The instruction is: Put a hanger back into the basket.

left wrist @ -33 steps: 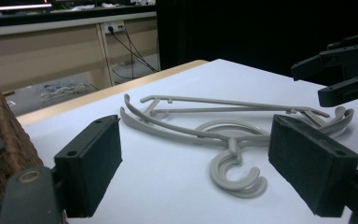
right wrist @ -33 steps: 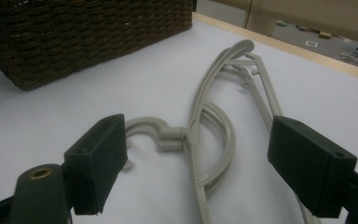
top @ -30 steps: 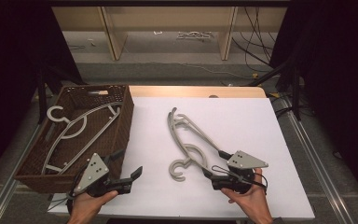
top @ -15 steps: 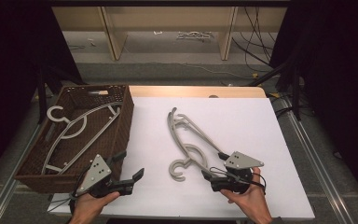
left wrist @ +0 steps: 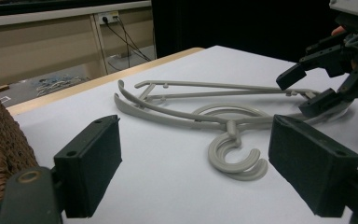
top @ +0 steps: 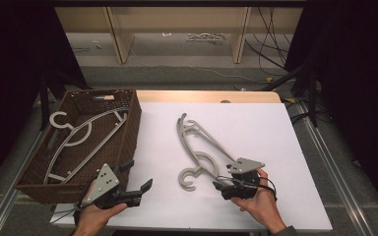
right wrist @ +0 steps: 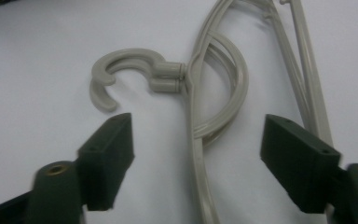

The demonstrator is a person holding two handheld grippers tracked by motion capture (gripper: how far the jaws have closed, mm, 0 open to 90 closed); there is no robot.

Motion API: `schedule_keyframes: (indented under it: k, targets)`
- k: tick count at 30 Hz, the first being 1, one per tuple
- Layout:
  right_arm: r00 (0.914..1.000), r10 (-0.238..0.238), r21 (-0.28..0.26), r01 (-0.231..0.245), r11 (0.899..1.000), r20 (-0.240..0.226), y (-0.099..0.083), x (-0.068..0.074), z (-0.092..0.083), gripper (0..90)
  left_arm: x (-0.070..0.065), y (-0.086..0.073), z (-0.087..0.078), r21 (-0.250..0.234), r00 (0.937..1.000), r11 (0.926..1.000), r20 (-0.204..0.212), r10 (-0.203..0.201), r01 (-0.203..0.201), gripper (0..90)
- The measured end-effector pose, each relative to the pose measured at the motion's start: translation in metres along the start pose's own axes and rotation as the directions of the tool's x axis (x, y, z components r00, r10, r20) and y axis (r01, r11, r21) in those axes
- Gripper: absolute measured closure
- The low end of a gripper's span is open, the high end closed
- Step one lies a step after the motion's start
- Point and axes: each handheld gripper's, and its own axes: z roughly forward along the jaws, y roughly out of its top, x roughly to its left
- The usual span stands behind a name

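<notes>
The right hand-held gripper has just been closing, open jaws straddling the grey hangers; the left hand-held gripper hangs open.

Hangers lie mid-table, just left of my right gripper; basket at far left holds another hanger.
</notes>
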Motion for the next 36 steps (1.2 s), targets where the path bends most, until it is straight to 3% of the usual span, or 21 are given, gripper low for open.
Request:
schedule_keyframes:
  k: [5,10,13,16,17,18,19,21,28,30,34,36]
  targets:
    - [0.9998,-0.009,0.098,0.011,0.995,-0.015,0.001,0.001,0.011,37.0,0.001,0.0,0.001,0.004,0.9999,1.0,0.009,-0.006,0.006,17.0]
    - [0.9995,-0.028,0.149,0.03,0.988,-0.017,-0.001,0.002,0.019,47.4,0.0,-0.001,0.002,0.002,0.9999,1.0,0.015,-0.007,0.007,17.0]
    - [0.9997,-0.012,0.172,0.015,0.985,-0.022,0.0,0.001,0.024,52.2,-0.001,-0.001,0.002,0.009,0.9999,0.9999,0.013,-0.006,0.006,17.0]
    - [0.9996,-0.011,0.203,0.016,0.979,-0.028,0.0,-0.001,0.03,56.7,0.0,-0.001,0.002,0.011,0.9999,0.9999,0.015,0.0,0.0,17.0]
    - [0.9991,-0.005,0.231,0.015,0.973,-0.042,0.001,-0.002,0.031,58.8,0.0,-0.001,0.002,0.012,0.9999,0.9999,0.015,-0.001,0.0,17.1]
    - [0.9989,-0.022,0.226,0.03,0.974,-0.04,0.001,-0.003,0.033,60.4,0.0,-0.001,0.002,0.014,0.9999,0.9999,0.014,-0.007,0.007,17.1]
    - [0.9991,-0.001,0.244,0.011,0.97,-0.042,0.002,-0.002,0.034,60.7,0.0,-0.001,0.002,0.018,0.9999,0.9998,0.012,-0.009,0.009,17.3]
    - [0.9994,-0.03,0.234,0.033,0.972,-0.017,0.002,-0.004,0.036,65.5,0.0,-0.002,0.003,0.018,0.9999,0.9998,0.013,-0.011,0.011,17.4]
    - [0.9985,-0.046,0.271,0.053,0.961,-0.031,0.008,-0.006,0.034,80.4,0.0,-0.002,0.003,0.031,0.9999,0.9995,0.015,-0.002,0.001,17.8]
    - [0.9975,-0.064,0.27,0.07,0.96,-0.03,0.009,-0.006,0.033,81.0,0.0,-0.002,0.003,0.033,0.9999,0.9995,0.016,-0.003,0.002,17.9]
    - [0.9916,-0.125,0.286,0.129,0.949,-0.03,0.014,-0.001,0.027,81.2,0.0,-0.002,0.005,0.027,0.9997,0.9996,0.025,0.003,-0.004,18.2]
    - [0.9894,-0.141,0.264,0.145,0.954,-0.033,0.017,-0.002,0.023,81.3,-0.001,-0.002,0.004,0.042,0.9998,0.9991,0.022,0.003,-0.004,18.4]
